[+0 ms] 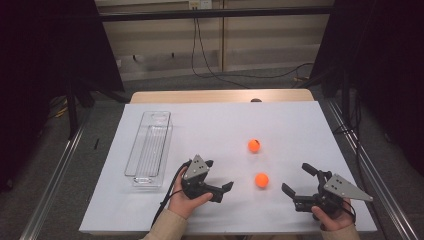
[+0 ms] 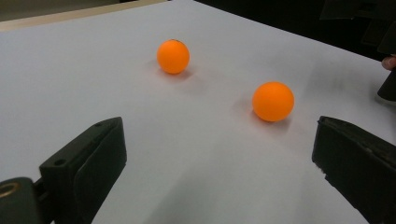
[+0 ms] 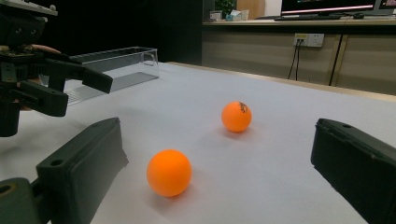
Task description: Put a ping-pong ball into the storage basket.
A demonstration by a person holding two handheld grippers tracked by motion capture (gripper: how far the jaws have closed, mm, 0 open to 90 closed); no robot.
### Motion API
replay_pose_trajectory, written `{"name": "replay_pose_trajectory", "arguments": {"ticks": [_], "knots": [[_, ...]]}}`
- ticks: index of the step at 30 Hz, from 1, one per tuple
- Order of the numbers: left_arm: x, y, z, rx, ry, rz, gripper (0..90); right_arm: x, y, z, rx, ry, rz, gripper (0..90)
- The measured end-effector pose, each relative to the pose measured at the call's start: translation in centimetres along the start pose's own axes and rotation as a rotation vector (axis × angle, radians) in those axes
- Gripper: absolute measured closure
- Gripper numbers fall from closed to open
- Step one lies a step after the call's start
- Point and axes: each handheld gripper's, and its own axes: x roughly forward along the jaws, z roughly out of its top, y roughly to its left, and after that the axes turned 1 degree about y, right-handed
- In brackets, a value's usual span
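**Lining up on the near orange ball**

My right tongs (image 1: 299,181) sit lowest at the table's near edge, jaws spread wide and holding nothing. In the right gripper view the near orange ball (image 3: 169,172) lies on the white table (image 3: 289,186) between the two black jaws, but closer to the left-hand one and not yet touched by either. My left tongs (image 1: 218,176) are likewise released and empty, pointing toward that same ball from the other side.

I judge the step in hand to be the pick-up of this near ball (image 1: 261,180). To do it well I should shift the right tongs a little so the ball sits midway between the jaws, keep them low over the table, and close slowly; a smooth round ball will likely roll off if one jaw meets it first. The squeeze should land across its widest part, not above it.

Farther out, the second orange ball (image 1: 254,145), which carries a dark mark, rests well apart from the first, so it should not be disturbed. Beyond my left tongs, the clear plastic tray (image 1: 148,150) stands empty near the table's left edge, the likely place for the balls.
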Motion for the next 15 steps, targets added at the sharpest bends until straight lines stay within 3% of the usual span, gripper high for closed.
{"name": "replay_pose_trajectory", "arguments": {"ticks": [15], "knots": [[0.87, -0.42, 0.28, 0.015, 0.017, -0.015, 3.0, 0.00, 0.00, 0.01, 0.000, -0.001, 0.002, 2.4]]}}
